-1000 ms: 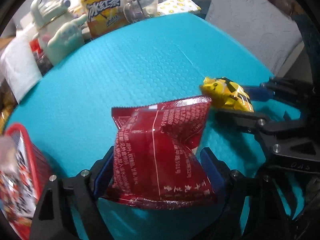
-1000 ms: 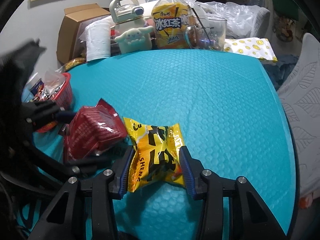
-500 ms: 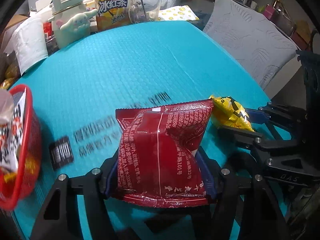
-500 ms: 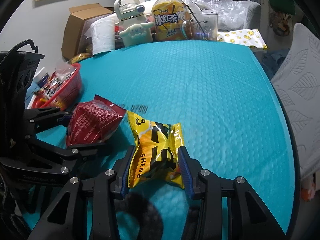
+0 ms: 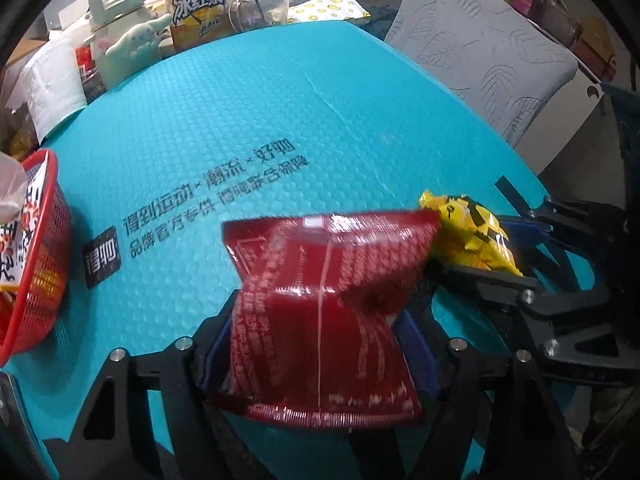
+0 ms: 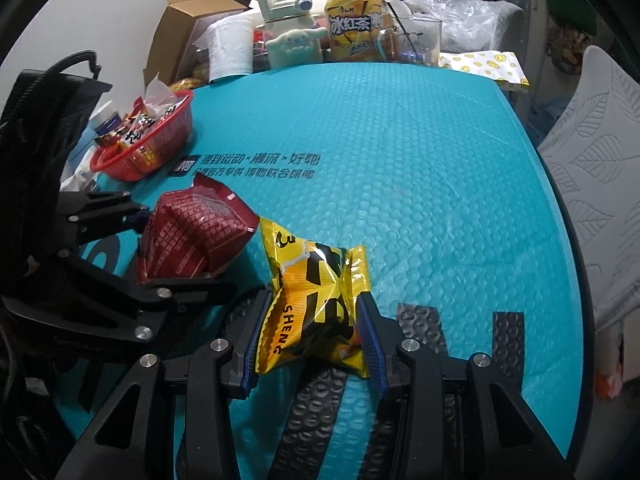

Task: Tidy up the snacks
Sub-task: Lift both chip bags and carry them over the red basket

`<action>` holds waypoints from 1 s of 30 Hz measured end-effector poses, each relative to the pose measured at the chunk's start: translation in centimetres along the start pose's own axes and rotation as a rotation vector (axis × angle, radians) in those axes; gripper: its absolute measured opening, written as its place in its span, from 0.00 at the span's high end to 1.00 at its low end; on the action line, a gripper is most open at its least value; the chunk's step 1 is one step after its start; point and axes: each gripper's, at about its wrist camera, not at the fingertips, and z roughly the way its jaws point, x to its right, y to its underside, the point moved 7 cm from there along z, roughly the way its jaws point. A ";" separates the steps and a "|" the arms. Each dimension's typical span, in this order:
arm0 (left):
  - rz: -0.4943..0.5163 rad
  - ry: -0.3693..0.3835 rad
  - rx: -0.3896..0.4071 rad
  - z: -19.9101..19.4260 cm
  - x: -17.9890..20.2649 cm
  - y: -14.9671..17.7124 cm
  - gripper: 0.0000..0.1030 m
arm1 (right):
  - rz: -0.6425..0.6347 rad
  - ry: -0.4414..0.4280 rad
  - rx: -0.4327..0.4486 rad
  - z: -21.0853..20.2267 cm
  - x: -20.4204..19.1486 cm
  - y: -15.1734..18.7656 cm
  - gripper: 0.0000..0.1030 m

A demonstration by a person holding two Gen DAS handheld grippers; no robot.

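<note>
Your left gripper (image 5: 316,344) pinches the red pack (image 5: 324,292), its jaws just easing; your right gripper (image 6: 316,332) grips the yellow pack (image 6: 316,296). Carry both to the basket (image 6: 160,152) far to their left.

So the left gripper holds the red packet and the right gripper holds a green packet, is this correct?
Not quite: the packet in the right gripper is yellow with black print, as the right wrist view shows. The left gripper does hold the red packet.
</note>
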 end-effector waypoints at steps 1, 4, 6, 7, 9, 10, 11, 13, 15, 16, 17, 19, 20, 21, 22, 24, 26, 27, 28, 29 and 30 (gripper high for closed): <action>0.004 0.009 0.014 0.1 0.0 -0.2 0.30 | 0.009 -0.007 0.001 0.0 0.1 0.0 0.58; 0.016 0.014 0.039 0.3 0.0 -0.7 0.29 | 0.033 -0.016 0.003 0.2 0.5 -0.2 0.48; 0.032 0.004 0.045 0.4 0.0 -0.7 0.29 | 0.040 -0.013 0.000 0.6 0.6 -0.2 0.45; 0.036 -0.005 0.045 0.5 0.0 -0.7 0.29 | 0.043 -0.013 -0.003 0.7 0.7 -0.3 0.45; 0.042 -0.015 0.047 0.5 0.0 -0.7 0.28 | 0.045 -0.009 0.002 0.8 0.8 -0.3 0.45; 0.043 -0.018 0.047 0.6 0.0 -0.8 0.27 | 0.044 -0.007 0.001 0.9 0.8 -0.3 0.45; 0.047 -0.022 0.048 0.7 0.0 -0.9 0.27 | 0.042 -0.005 0.004 0.9 0.8 -0.4 0.45; 0.053 -0.032 0.052 0.8 -0.1 -1.0 0.25 | 0.037 -0.001 0.010 0.9 0.8 -0.4 0.45; 0.049 -0.031 0.061 0.9 -0.1 -1.2 0.24 | 0.035 0.004 0.015 0.9 0.8 -0.3 0.45; 0.048 -0.029 0.068 0.9 -0.2 -1.2 0.24 | 0.033 0.008 0.017 1.0 0.8 -0.3 0.45; 0.045 -0.026 0.078 0.8 -0.2 -1.1 0.24 | 0.031 0.014 0.018 1.0 0.8 -0.3 0.46; 0.032 -0.032 0.092 0.7 -0.3 -1.0 0.28 | 0.024 0.034 0.025 1.0 0.8 -0.3 0.50; 0.030 -0.043 0.098 0.7 -0.4 -1.0 0.32 | 0.024 0.036 0.027 1.0 0.8 -0.4 0.51; 0.026 -0.043 0.102 0.6 -0.4 -1.0 0.38 | 0.025 0.040 0.032 0.9 0.9 -0.4 0.53; 0.021 -0.038 0.101 0.5 -0.5 -1.0 0.41 | 0.031 0.042 0.036 0.9 1.0 -0.4 0.54; 0.010 -0.036 0.103 0.4 -0.6 -1.0 0.45 | 0.050 0.042 0.043 0.7 1.4 -0.5 0.63; 0.002 -0.022 0.099 0.3 -0.4 -0.9 0.45 | 0.068 0.029 0.055 0.3 1.7 -0.6 0.67; 0.001 -0.018 0.096 0.3 -0.3 -0.9 0.45 | 0.076 0.028 0.055 0.2 1.9 -0.6 0.67; -0.003 -0.009 0.093 0.2 -0.2 -0.9 0.45 | 0.077 0.034 0.056 0.2 2.0 -0.5 0.67; -0.006 0.000 0.092 0.1 0.0 -0.8 0.45 | 0.079 0.035 0.058 0.1 2.1 -0.5 0.68; -0.009 0.010 0.091 0.1 0.1 -0.8 0.45 | 0.081 0.032 0.060 0.1 2.1 -0.4 0.68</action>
